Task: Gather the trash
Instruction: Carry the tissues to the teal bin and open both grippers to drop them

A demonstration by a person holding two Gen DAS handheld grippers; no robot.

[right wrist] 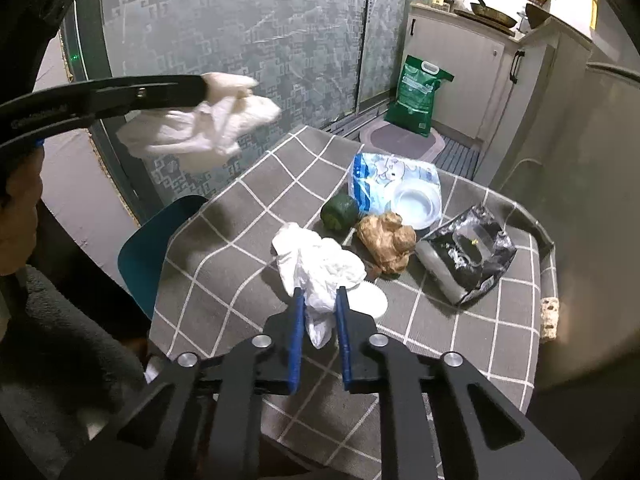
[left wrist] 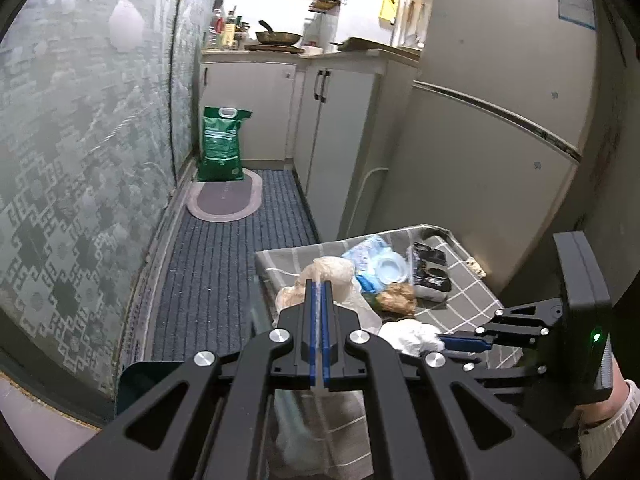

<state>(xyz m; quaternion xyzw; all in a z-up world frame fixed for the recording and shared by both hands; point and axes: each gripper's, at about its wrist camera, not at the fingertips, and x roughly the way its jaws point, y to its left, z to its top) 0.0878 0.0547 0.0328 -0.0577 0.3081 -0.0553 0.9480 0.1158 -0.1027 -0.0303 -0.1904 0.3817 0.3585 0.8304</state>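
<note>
Holding 2 pieces of trash: our left gripper [left wrist: 319, 286] is pinched narrow on a thin clear plastic bag [right wrist: 200, 124], lifted off the table [right wrist: 224, 216]. Our right gripper [right wrist: 320, 300] brackets a crumpled white tissue [right wrist: 320, 268] on the checked cloth; its fingers look to touch it, hard to confirm. Brown paper wad [right wrist: 386, 242], green ball [right wrist: 339, 210], blue wipes pack [right wrist: 384, 178] and black foil bag [right wrist: 470, 250] lie just beyond.
</note>
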